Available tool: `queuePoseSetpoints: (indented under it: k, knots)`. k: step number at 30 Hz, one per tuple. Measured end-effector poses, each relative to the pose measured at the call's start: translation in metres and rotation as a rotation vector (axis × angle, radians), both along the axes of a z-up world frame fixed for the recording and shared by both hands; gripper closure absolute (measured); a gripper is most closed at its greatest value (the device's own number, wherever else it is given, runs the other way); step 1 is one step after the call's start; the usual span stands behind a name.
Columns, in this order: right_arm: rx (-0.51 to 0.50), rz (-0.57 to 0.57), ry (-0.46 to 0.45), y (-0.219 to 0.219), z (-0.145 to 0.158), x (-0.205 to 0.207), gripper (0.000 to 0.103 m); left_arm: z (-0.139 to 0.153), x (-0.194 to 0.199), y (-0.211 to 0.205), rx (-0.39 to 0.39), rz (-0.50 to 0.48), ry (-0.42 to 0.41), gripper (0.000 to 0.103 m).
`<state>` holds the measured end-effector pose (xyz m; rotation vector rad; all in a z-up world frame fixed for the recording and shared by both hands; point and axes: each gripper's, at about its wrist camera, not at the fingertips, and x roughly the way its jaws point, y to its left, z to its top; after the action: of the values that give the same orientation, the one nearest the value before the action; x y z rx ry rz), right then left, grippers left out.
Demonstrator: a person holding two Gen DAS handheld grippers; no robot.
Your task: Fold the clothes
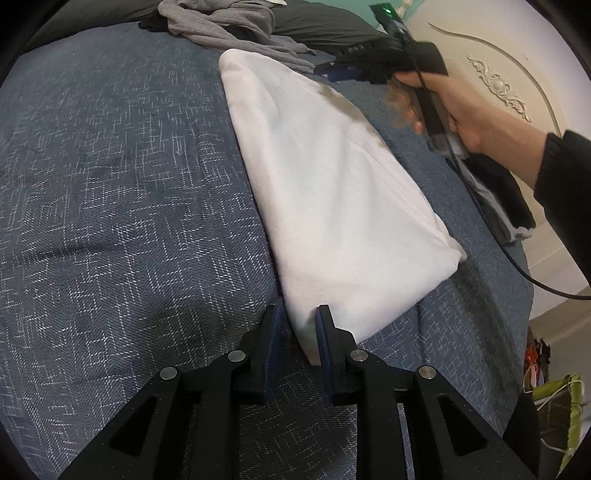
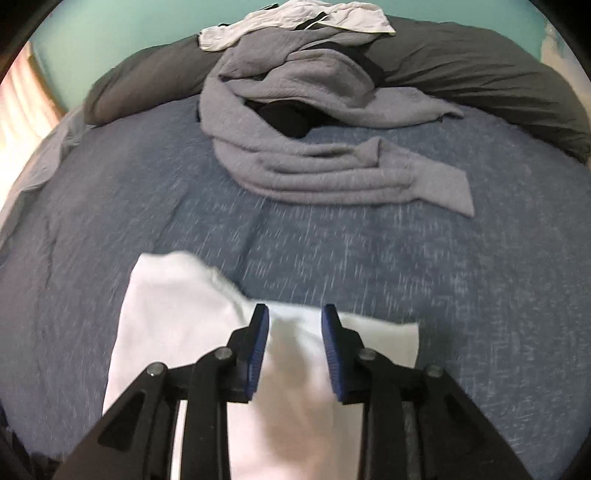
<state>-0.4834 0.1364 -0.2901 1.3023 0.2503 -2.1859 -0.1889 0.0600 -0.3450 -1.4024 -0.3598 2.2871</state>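
Observation:
A folded white garment lies as a long slab on the blue patterned bedspread. My left gripper is shut on its near corner, the cloth pinched between the blue pads. At the garment's far end a hand holds my right gripper just above the fabric. In the right wrist view that right gripper stands open, its pads apart over the white garment, which lies flat under them and is not pinched.
A crumpled grey sweater lies farther up the bed over something black, with a white piece and dark grey pillows behind it. Dark and light clothes sit at the bed's right edge by the cream headboard.

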Motion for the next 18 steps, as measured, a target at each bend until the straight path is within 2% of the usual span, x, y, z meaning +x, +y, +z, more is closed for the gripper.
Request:
queuePoseSetpoints:
  k: [5,7,9,13,18]
  knots:
    - [0.025,0.040,-0.032,0.001,-0.015,0.007,0.074,-0.001,-0.002,0.006,-0.004,-0.002,0.001,0.081]
    - [0.015,0.059,-0.027,-0.002,-0.018,0.008,0.092,-0.002,-0.003,0.007,-0.001,-0.003,-0.001,0.081]
    - [0.029,0.056,-0.016,-0.005,-0.019,0.008,0.098,-0.001,-0.001,0.005,0.001,-0.003,-0.001,0.080]
    - [-0.004,0.003,0.011,0.002,-0.014,0.005,0.100,0.004,0.005,-0.009,0.002,-0.003,0.000,0.080]
    - [-0.055,-0.083,-0.041,0.015,-0.018,-0.004,0.099,0.005,0.006,-0.006,0.000,-0.003,0.001,0.080]
